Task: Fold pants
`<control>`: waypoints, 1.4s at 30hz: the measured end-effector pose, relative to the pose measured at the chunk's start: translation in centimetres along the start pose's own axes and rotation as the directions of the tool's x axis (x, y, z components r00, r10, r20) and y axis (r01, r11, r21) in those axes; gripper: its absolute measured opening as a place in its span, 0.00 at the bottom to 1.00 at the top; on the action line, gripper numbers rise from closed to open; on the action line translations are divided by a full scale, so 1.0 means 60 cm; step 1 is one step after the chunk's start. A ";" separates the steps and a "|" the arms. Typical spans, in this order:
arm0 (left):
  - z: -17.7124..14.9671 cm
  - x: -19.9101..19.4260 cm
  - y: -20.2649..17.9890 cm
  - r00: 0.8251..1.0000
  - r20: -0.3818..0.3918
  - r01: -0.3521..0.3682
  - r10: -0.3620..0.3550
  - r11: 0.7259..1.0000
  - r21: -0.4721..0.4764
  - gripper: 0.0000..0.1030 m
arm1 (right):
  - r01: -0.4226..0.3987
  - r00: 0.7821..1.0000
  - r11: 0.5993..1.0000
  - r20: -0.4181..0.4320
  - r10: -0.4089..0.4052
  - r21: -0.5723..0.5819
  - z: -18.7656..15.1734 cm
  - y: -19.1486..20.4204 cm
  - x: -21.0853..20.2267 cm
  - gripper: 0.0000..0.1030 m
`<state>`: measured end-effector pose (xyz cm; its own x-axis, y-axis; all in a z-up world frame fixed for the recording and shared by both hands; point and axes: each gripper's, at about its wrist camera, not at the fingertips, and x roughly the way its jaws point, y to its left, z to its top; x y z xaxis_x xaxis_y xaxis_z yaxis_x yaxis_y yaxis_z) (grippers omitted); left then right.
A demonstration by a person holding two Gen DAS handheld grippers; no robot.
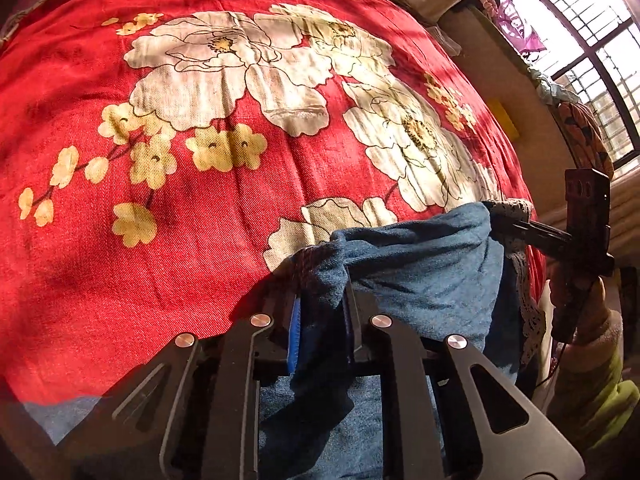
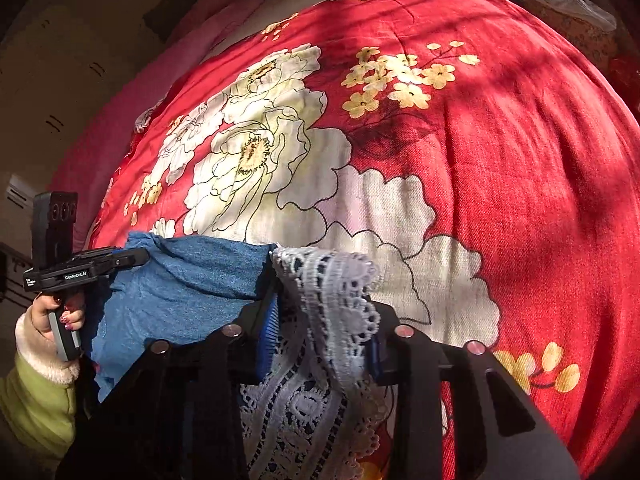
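- Over the red floral bedspread (image 1: 168, 240): blue pants (image 1: 420, 272) hang stretched between both grippers.
- Left gripper (image 1: 322, 312): jaws nearly closed, pads pinching a bunched blue fabric edge.
- Right gripper (image 2: 320, 320): jaws narrow, clamped on the white lace trim (image 2: 328, 292) at the pants' other corner.

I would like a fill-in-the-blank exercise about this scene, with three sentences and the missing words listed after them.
1. The left tool is shut on the ____ fabric of the pants.
2. The right tool is shut on a white ____ trim at the pants' edge.
3. The pants hang above a ____ bedspread printed with large pale flowers.

Missing words: blue; lace; red
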<state>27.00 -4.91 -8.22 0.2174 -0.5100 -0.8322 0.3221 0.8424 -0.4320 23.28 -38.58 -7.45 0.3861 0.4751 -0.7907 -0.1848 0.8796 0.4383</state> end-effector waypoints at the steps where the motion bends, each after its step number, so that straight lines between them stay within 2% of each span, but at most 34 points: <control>1: -0.001 -0.009 -0.001 1.000 0.021 0.006 -0.006 1.000 0.008 0.06 | 0.012 1.000 1.000 0.024 -0.012 -0.028 -0.002 0.009 -0.012 0.19; 4: 0.002 -0.048 -0.011 0.994 0.106 0.022 -0.025 0.999 0.029 0.06 | 0.005 0.994 0.998 0.105 0.001 -0.061 -0.001 0.025 -0.053 0.18; 6: 0.009 -0.070 -0.027 0.987 0.159 -0.007 -0.006 0.997 0.078 0.06 | 0.026 0.988 0.996 0.156 -0.012 -0.085 0.012 0.035 -0.069 0.18; 8: 0.021 -0.072 -0.042 0.981 0.186 -0.068 0.046 0.991 0.114 0.06 | 0.056 0.987 0.996 0.152 -0.044 -0.077 0.029 0.031 -0.057 0.18; 12: 0.039 -0.033 -0.037 0.981 0.165 -0.120 0.101 0.987 0.109 0.06 | 0.138 0.988 0.988 0.074 -0.133 -0.062 0.042 0.007 0.010 0.20; 15: 0.037 0.000 -0.030 0.978 0.146 -0.167 0.149 0.979 0.117 0.06 | 0.153 0.986 0.986 0.080 -0.147 -0.063 0.038 -0.005 0.028 0.25; 18: 0.032 0.017 -0.023 0.977 0.137 -0.182 0.165 0.976 0.122 0.09 | 0.161 0.982 0.986 0.101 -0.157 -0.034 0.034 -0.016 0.008 0.42; 20: 0.028 0.007 -0.017 0.975 0.156 -0.177 0.160 0.979 0.105 0.16 | 0.192 0.975 0.981 0.117 -0.188 -0.021 0.027 -0.020 -0.019 0.46; 24: 0.015 -0.055 -0.017 0.958 0.241 -0.181 0.159 0.981 0.075 0.20 | 0.196 0.967 0.980 0.165 -0.195 0.007 -0.008 -0.024 -0.095 0.50; 26: -0.001 -0.100 -0.015 0.941 0.294 -0.191 0.165 0.980 0.062 0.33 | 0.182 0.966 0.983 0.184 -0.181 0.008 -0.037 -0.017 -0.129 0.56; 30: -0.052 -0.186 -0.011 0.907 0.387 -0.192 0.168 0.981 0.022 0.46 | 0.145 0.972 0.989 0.182 -0.145 0.013 -0.099 0.000 -0.165 0.61; 33: -0.103 -0.228 -0.011 0.887 0.413 -0.225 0.207 0.974 -0.005 0.56 | 0.117 0.977 0.993 0.174 -0.121 0.034 -0.142 0.011 -0.172 0.61; 35: -0.142 -0.247 -0.007 0.881 0.417 -0.238 0.223 0.971 -0.017 0.67 | 0.093 0.982 0.994 0.160 -0.100 0.050 -0.162 0.017 -0.169 0.61; 38: -0.201 -0.267 0.007 0.873 0.415 -0.262 0.257 0.964 -0.046 0.70 | 0.078 0.987 0.995 0.137 -0.086 0.060 -0.184 0.026 -0.156 0.61; 42: -0.259 -0.285 0.032 0.875 0.395 -0.260 0.280 0.960 -0.104 0.76 | 0.077 0.987 0.995 0.138 -0.085 0.064 -0.200 0.042 -0.146 0.61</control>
<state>9.59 8.13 -0.20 0.6445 -0.2795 -0.7117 0.1569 0.9593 -0.2347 8.56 -40.27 -4.55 0.5216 0.3908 -0.7584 -0.0966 0.9102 0.4027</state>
